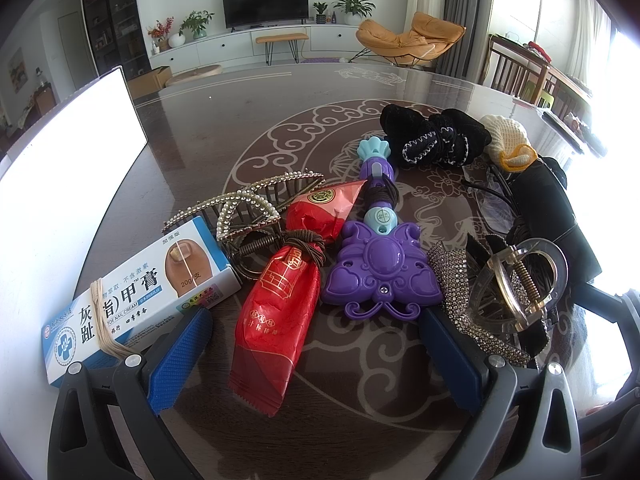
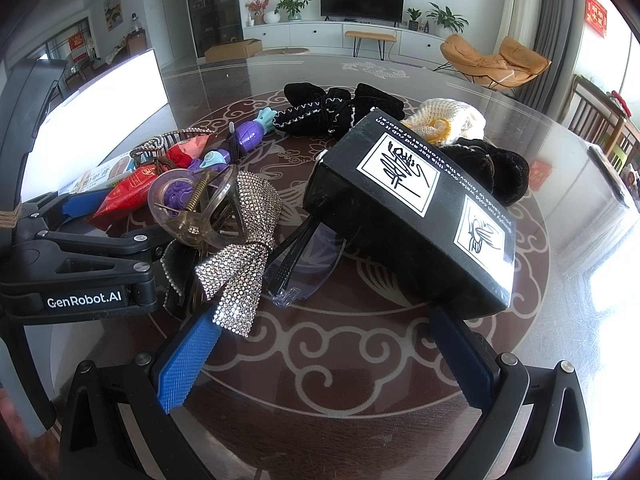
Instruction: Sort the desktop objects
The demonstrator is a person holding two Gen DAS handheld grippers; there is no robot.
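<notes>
My left gripper (image 1: 316, 344) has its fingers (image 1: 180, 356) spread apart, empty, over the worktop (image 1: 200, 152); the red packet (image 1: 276, 320) lies between them, the purple butterfly toy (image 1: 380, 276) just beside it. The nail cream box (image 1: 148, 292) sits on the packet's other side. My right gripper (image 2: 326, 364) is likewise apart, holding nothing, with the black box (image 2: 408, 208) and glasses (image 2: 304, 256) just beyond its tips.

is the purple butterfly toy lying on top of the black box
No, the purple butterfly toy lies on the table, apart from the black box on the far side of the clear hair claw.
</notes>
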